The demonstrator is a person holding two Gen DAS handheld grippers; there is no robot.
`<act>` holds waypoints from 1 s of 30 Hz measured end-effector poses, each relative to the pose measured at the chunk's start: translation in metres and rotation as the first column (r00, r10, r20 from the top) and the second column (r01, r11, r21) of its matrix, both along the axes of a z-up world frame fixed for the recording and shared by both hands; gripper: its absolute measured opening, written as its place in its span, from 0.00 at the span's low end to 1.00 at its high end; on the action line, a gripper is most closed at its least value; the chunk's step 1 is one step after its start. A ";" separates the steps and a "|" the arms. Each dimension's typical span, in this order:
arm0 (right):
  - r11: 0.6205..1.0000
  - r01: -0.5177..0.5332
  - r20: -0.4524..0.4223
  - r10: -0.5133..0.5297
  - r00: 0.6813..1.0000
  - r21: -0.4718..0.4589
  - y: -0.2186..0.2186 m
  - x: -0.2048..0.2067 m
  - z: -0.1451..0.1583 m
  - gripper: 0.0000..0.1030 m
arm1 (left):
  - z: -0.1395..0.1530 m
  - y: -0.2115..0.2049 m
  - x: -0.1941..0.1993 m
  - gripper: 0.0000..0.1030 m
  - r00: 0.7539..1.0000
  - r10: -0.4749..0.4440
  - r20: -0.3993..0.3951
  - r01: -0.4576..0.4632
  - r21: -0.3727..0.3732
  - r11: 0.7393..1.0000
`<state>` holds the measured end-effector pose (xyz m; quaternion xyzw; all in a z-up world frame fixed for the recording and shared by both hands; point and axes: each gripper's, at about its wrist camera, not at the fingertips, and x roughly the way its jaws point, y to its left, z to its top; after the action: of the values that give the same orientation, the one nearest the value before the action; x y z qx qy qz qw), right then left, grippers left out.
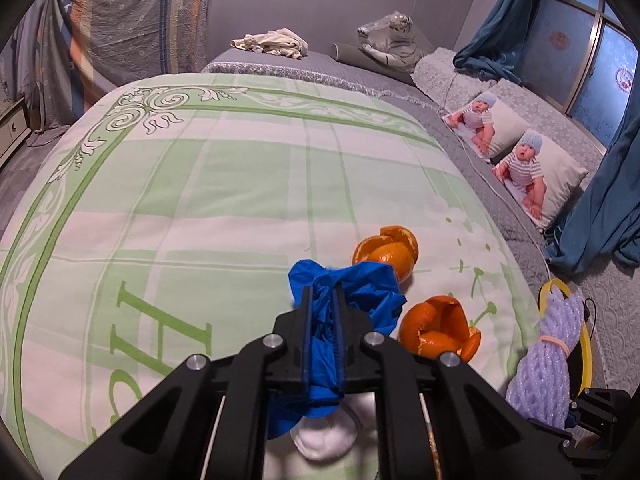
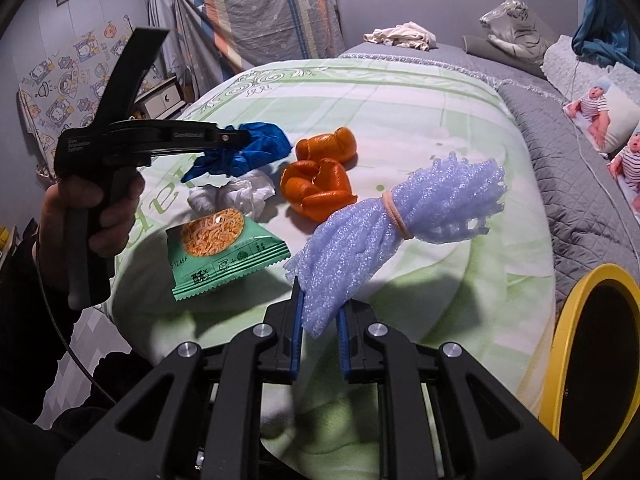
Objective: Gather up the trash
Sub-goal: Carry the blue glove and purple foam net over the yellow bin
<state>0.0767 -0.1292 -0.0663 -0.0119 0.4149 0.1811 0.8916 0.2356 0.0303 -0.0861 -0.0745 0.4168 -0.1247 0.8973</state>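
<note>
My left gripper [image 1: 321,300] is shut on a crumpled blue glove [image 1: 360,292] and holds it just above the green-and-white blanket [image 1: 200,200]; it also shows in the right wrist view [image 2: 240,140] with the glove [image 2: 256,148]. My right gripper [image 2: 318,300] is shut on a bundle of lilac foam netting [image 2: 400,208] tied with a rubber band; the bundle also shows in the left wrist view [image 1: 548,360]. Two orange peels [image 2: 316,188] [image 2: 328,144], a crumpled white tissue [image 2: 236,194] and a green snack packet [image 2: 224,248] lie on the blanket.
A yellow-rimmed bin [image 2: 592,360] stands at the right, beside the bed's edge. Baby-print pillows [image 1: 520,160], a toy tiger [image 1: 392,40] and a heap of cloth [image 1: 272,42] lie at the far side of the bed. A blue curtain [image 1: 600,200] hangs at the right.
</note>
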 end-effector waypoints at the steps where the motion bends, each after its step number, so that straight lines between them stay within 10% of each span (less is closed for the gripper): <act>1: 1.000 0.001 0.003 -0.001 1.000 -0.001 0.000 0.000 0.001 0.13 | 0.003 0.002 -0.002 0.08 1.000 0.013 0.011 -0.013 -0.005 1.000; 30: 0.994 0.111 0.125 -0.112 0.986 0.019 -0.047 -0.019 0.040 0.13 | 0.057 -0.025 -0.032 0.08 0.992 -0.008 0.123 0.016 -0.064 0.998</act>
<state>0.0575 -0.1764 -0.0262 0.0051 0.3569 0.1321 0.9247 0.2034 0.0056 -0.0288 -0.0932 0.3569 -0.1478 0.9177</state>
